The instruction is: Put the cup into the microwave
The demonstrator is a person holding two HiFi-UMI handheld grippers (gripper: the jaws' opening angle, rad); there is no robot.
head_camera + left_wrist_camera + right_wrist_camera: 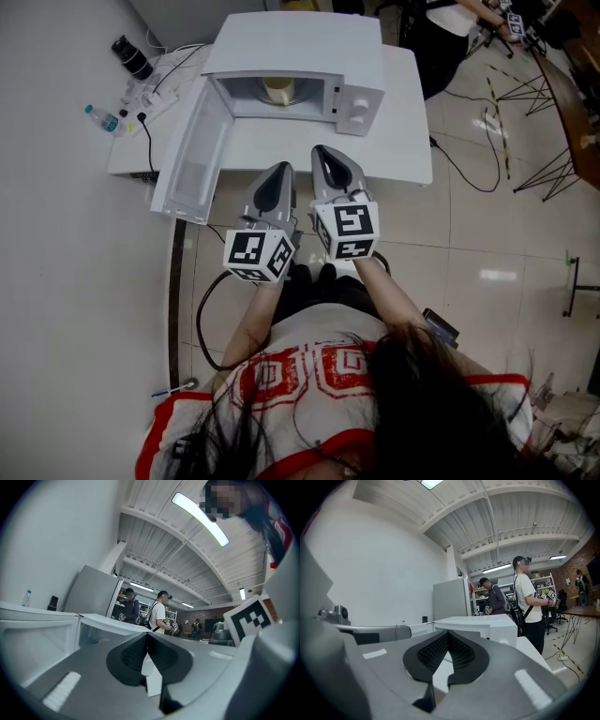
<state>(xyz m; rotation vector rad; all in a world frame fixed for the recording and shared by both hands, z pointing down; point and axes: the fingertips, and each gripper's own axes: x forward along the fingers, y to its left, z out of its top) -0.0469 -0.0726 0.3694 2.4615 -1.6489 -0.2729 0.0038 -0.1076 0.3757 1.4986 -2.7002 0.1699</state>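
Evidently the cup (278,90) sits inside the microwave (300,42), placing seemingly done, and both the left tongs (278,171) and right tongs (324,152), pressed together and empty, hover before it (next likely swinging its open door (192,155) shut).

Worktop: the white rectangular worktop (403,141) bears the white box-shaped microwave (300,47) at its back.
Door: the microwave's flat white door (192,150) is swung out to the left.
Cup: the pale round cup (278,90) sits inside the microwave.
Bottle: the small clear plastic bottle (101,118) stands left of the door.
Tools: the left tool (278,169) and the right tool (323,152) are side by side before the microwave.
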